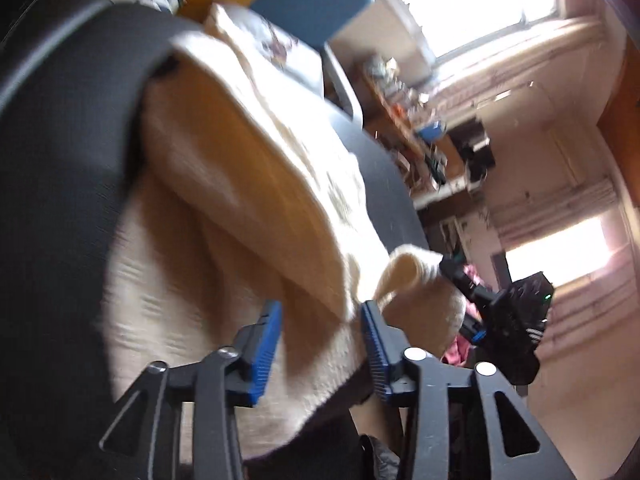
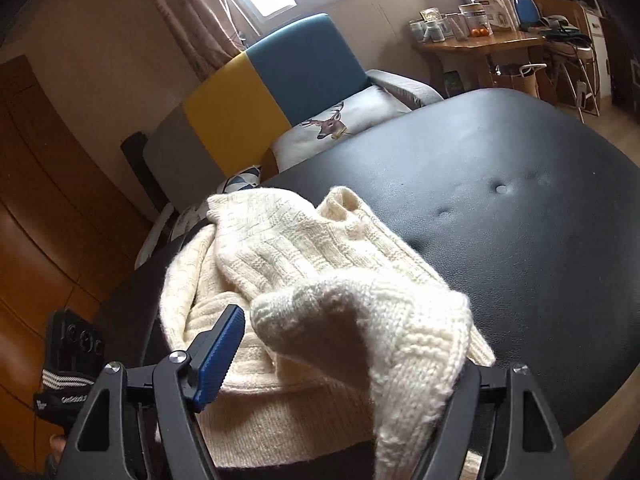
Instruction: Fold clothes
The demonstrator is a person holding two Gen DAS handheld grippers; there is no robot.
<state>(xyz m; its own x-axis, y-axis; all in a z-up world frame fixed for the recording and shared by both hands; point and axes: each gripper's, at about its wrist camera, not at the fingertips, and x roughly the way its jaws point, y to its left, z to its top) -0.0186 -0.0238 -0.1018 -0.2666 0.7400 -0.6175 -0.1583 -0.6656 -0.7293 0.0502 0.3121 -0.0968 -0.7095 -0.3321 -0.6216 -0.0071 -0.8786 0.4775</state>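
1. The cream knit sweater lies bunched on the black padded table, filling the lower middle of the right wrist view. In the left wrist view it spreads across the centre and lower left, blurred.

2. The right gripper stands wide. Its left blue pad is bare at the lower left of the frame. A thick fold of knit is draped over the right finger and hides that pad, so the cloth lies across the claw. I judge that it is not pinched.

3. The left gripper stands about halfway apart at the bottom of its frame. Cloth runs between the two blue pads, but neither seems to press on it. The blur leaves that a little unsure.

4. At the lower right of the left view, the other gripper sits just beside a rolled cuff of the sweater.

5. As for progress, I'd say it is early to middling. The garment is doubled over on itself in loose, rumpled layers, with no flat, squared fold to be seen. It has yet to be smoothed, have its sleeves brought in, and be folded to a tidy shape.

6. A sofa with a deer cushion stands beyond the table at the upper centre of the right view.
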